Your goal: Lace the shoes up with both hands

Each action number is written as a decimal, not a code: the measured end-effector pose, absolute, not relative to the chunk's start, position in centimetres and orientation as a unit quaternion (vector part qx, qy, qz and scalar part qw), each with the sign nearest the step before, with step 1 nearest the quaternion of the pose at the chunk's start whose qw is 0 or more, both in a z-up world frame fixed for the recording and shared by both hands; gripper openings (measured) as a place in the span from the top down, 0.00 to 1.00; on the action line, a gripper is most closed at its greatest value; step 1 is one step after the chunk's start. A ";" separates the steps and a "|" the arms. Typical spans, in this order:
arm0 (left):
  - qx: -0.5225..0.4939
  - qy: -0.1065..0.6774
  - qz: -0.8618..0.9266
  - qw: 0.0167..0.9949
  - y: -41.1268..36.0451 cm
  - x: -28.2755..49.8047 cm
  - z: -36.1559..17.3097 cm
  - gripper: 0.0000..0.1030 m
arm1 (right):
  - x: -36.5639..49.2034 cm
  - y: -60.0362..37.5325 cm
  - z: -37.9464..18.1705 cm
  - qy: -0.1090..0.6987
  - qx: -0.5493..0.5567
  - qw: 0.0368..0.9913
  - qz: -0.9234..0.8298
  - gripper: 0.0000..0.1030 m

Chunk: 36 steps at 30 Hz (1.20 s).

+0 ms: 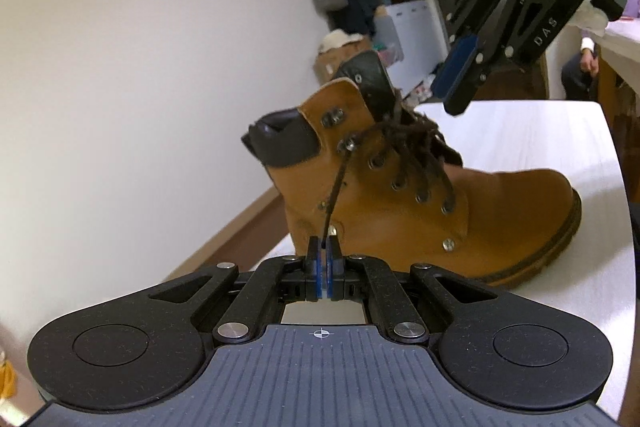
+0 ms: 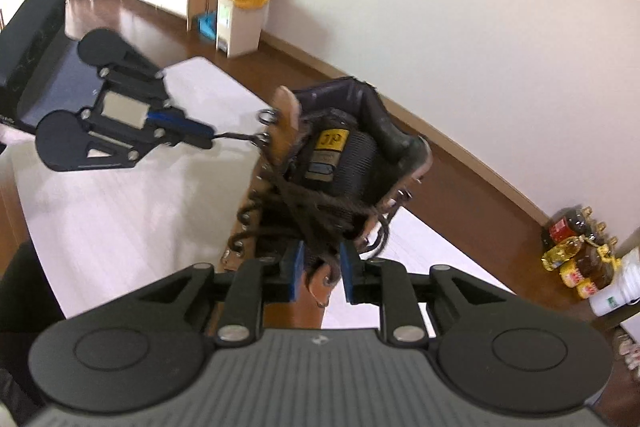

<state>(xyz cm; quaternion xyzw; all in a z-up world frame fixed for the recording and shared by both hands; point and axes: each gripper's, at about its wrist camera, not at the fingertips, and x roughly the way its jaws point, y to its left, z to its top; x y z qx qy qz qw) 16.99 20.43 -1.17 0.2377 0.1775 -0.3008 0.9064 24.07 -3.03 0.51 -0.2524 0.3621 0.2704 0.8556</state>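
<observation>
While upright boot [image 1: 400, 187] points right, left gripper [image 1: 322, 247] pinches taut lace [image 1: 340, 179], right gripper [image 2: 322, 267] open.

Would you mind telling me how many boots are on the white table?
1: a tan leather lace-up boot stands upright on the white table, toe pointing right in the left wrist view. No second boot shows.

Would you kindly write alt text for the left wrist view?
The left tool, shut, pinches the end of a dark lace running taut up to an upper hook on a tan boot standing on a white table. The right tool hovers above the boot.
</observation>
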 end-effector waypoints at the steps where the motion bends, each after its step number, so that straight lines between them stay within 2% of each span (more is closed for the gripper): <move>1: 0.238 0.178 -0.294 0.908 20.5 16.8 -1.0 0.98 | 24.2 -3.3 0.2 0.355 -0.253 0.859 0.270 0.78; 3: 0.235 0.179 -0.287 0.911 20.5 16.7 -0.7 0.98 | 24.4 -3.7 -0.5 0.347 -0.256 0.859 0.274 0.74; 7: 0.236 0.190 -0.265 0.915 20.6 16.2 0.0 0.98 | 23.6 -4.0 -1.7 0.321 -0.280 0.853 0.301 0.74; 17: 0.251 0.212 -0.242 0.913 20.0 14.7 1.3 0.98 | 21.9 -2.7 -4.8 0.182 -0.437 0.815 0.333 0.75; 19: 0.250 0.214 -0.239 0.914 20.1 14.6 1.5 0.98 | 21.2 -2.4 -5.0 0.171 -0.459 0.805 0.335 0.81; 20: 0.250 0.214 -0.235 0.915 20.2 14.5 1.7 0.98 | 21.1 -2.2 -5.3 0.164 -0.472 0.800 0.333 0.97; 28: 0.243 0.227 -0.227 0.915 20.3 13.7 0.6 0.98 | 20.1 -2.6 -2.7 0.102 -0.475 0.821 0.300 0.97; 33: 0.225 0.235 -0.212 0.922 21.4 12.7 0.3 0.98 | 21.3 -0.8 -3.1 0.108 -0.484 0.809 0.315 0.97; 36: 0.218 0.236 -0.205 0.924 21.9 12.1 0.3 0.98 | 21.6 -0.1 -3.8 0.109 -0.484 0.808 0.318 0.93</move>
